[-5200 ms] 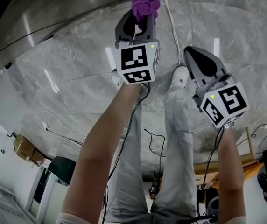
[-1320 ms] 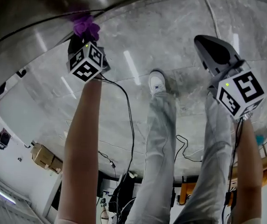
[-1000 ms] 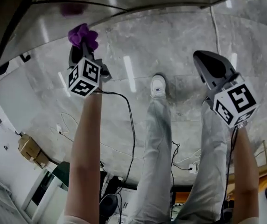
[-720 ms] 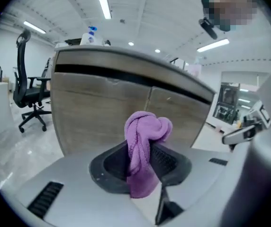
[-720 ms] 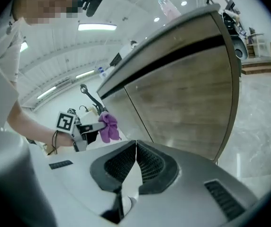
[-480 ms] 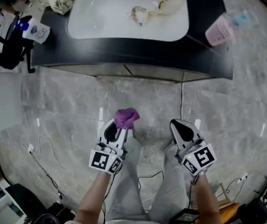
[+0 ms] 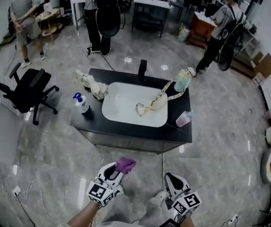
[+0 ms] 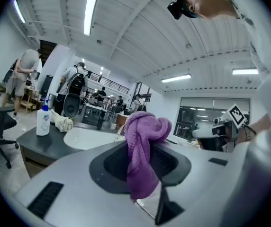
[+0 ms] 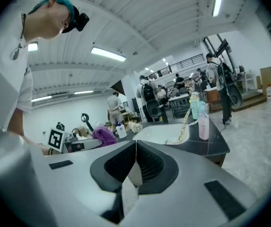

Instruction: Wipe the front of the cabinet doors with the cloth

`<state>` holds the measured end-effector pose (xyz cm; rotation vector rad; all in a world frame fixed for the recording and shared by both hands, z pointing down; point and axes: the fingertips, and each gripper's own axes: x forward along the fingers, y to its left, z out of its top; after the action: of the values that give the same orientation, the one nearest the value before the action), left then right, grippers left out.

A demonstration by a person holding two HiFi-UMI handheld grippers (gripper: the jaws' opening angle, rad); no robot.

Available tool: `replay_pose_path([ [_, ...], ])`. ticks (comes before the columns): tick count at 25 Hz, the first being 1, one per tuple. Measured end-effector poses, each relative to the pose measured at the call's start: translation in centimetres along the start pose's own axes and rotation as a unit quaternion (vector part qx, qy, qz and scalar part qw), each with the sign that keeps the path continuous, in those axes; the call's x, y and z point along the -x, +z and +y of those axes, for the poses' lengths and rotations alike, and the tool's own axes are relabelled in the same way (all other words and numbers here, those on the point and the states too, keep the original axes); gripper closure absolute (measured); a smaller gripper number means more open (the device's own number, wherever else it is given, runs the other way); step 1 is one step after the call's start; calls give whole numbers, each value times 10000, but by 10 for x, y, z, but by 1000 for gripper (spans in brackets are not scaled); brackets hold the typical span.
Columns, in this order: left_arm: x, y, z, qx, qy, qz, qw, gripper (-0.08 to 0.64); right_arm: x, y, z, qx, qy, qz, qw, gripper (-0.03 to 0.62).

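— At the counter's near face, what is the status?
— Cabinet doors [image 7: 126, 143] sit under the black counter [image 7: 176, 135], well ahead of both grippers. Nothing is touching them yet.
— Location of the cloth?
— The purple cloth [image 8: 142, 148] is pinched in the left gripper [image 7: 116, 170]. The jaws are clamped on its middle, and a bunched end stands above the tips. It is clear of the doors.
— Right gripper?
— The right gripper [image 9: 135, 163] has its jaws pressed together on nothing and is held beside the left.
— Recommendation for the step in hand?
— In my judgement, the approach comes first. Bring the left gripper low and square to the doors so that the bunched end, not the jaw tips, meets the panel. Press lightly and sweep in overlapping passes across each door. Keep the right gripper out of the path. Risk noted: a small wad covers little, so the passes must be close together.
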<state>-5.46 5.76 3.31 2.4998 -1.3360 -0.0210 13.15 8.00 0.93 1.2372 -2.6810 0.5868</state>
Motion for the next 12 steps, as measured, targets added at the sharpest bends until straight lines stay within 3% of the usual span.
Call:
replay_pose_path([
  [5,33,66,-34,81,-325,-158,9993,448,66,55,48,-212,-369,-586,9974,563],
  [12,90,101,-86,63,-349,-534,9979,448,114,46,79,-391,-685,-956,9923,565],
])
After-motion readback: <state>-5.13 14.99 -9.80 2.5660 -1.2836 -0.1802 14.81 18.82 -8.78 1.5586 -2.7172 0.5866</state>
